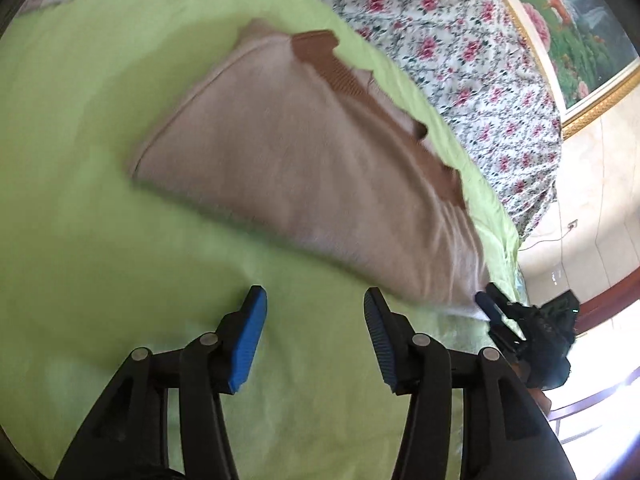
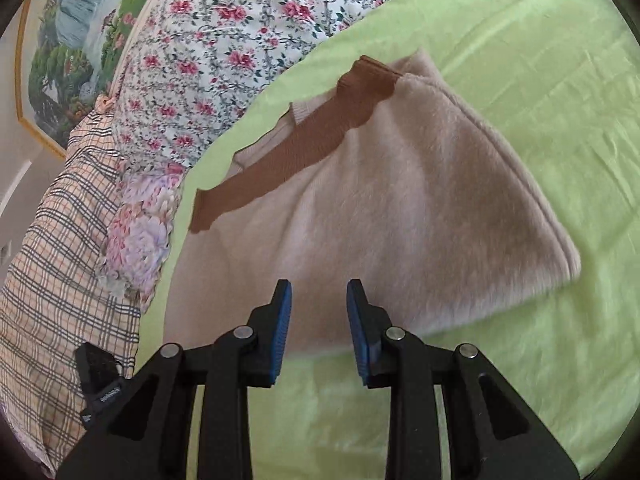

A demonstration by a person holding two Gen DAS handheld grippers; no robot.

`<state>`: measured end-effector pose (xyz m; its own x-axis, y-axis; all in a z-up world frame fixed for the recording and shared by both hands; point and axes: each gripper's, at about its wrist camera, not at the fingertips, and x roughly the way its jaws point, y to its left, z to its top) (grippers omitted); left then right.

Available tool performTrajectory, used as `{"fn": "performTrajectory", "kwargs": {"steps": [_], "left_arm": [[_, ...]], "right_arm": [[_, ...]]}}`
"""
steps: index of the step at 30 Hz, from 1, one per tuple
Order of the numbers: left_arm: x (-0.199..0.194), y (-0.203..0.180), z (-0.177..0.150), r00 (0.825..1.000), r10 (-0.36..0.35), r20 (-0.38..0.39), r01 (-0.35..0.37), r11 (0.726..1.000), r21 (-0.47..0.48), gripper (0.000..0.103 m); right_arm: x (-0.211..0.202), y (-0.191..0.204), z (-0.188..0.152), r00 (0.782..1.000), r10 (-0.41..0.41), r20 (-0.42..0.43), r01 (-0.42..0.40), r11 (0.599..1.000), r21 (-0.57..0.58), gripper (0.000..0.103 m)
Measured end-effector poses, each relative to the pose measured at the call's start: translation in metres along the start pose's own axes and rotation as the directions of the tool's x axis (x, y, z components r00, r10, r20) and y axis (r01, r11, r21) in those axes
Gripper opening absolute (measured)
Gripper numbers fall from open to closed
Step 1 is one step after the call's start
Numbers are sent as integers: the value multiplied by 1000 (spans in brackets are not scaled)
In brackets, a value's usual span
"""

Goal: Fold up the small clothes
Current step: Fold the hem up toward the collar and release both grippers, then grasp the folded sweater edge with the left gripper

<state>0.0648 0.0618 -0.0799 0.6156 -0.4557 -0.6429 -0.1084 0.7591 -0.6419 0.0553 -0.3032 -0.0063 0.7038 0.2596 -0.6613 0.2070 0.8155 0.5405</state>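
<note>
Lying folded on the green sheet (image 1: 100, 220), the pink garment (image 1: 304, 168) sits ahead of both tools, brown ribbed trim (image 1: 340, 76) along its far edge.

Left tool (image 1: 316, 300): jaws apart, nothing between them, only bare sheet under the gap. Garment is ahead and to its right; the near edge runs just past the right fingertip (image 1: 374, 308), contact not clear because of blur.

Right tool (image 2: 319, 292): jaws apart, narrower gap than the left. Tips hang over the garment's near edge, fleece visible between the pads, not pinched. Most of the garment spreads ahead and to the right of this tool; trim is ahead-left.

In the left view, the right tool's tips show low right, at the garment's near corner; whether they touch it cannot be told. In the right view, part of the left tool (image 2: 98, 384) shows low left.

Floral quilt (image 2: 240, 28) lies beyond the garment, plaid cloth (image 2: 60, 248) left of the right tool.
</note>
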Motion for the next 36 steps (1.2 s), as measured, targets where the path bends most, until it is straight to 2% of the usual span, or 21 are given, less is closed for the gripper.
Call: {"fn": "performTrajectory", "kwargs": {"steps": [2, 4, 10, 17, 20, 21, 22, 24, 27, 30, 31, 34, 36], "left_arm": [[1, 2, -1, 1000, -10, 11, 10, 1000, -16, 52], [1, 4, 4, 999, -19, 31, 21, 999, -41, 57], [12, 17, 29, 994, -27, 105, 43, 988, -150, 58], [29, 26, 76, 981, 34, 191, 4, 981, -194, 57], [34, 26, 90, 976, 53, 212, -10, 980, -201, 43], [37, 23, 95, 975, 59, 213, -19, 982, -187, 25], [40, 20, 100, 977, 53, 208, -19, 986, -166, 18], [39, 7, 106, 972, 64, 228, -37, 992, -122, 12], [32, -27, 110, 965, 54, 256, -54, 999, -6, 9], [29, -76, 109, 965, 7, 264, -50, 987, 156, 9], [31, -95, 106, 967, -9, 256, -49, 975, 217, 9], [49, -144, 92, 977, -45, 208, -34, 932, 361, 9], [68, -168, 77, 985, -39, 168, -38, 899, 436, 9]], "right_arm": [[-4, 5, -2, 1000, 8, 4, -8, 1000, -15, 33], [-7, 9, -4, 1000, 11, 8, -10, 1000, -24, 38], [-7, 18, -6, 999, 32, 6, -31, 999, -39, 39], [-2, 21, -3, 999, 46, 4, -46, 998, -34, 39], [5, 21, 6, 999, 52, -3, -52, 998, -39, 39], [3, 23, 2, 999, 44, 1, -44, 998, -33, 39], [6, 21, 7, 999, 46, -5, -46, 998, -32, 39], [12, 18, 21, 999, 50, -10, -50, 998, -28, 39], [17, 12, 43, 998, 53, -24, -53, 998, -32, 39], [23, 6, 65, 996, 78, -49, -80, 997, -25, 39], [25, 3, 72, 993, 106, -61, -106, 994, -7, 39], [39, -8, 90, 962, 244, -122, -233, 968, 94, 40], [52, -13, 99, 937, 310, -159, -288, 946, 147, 51]]}}
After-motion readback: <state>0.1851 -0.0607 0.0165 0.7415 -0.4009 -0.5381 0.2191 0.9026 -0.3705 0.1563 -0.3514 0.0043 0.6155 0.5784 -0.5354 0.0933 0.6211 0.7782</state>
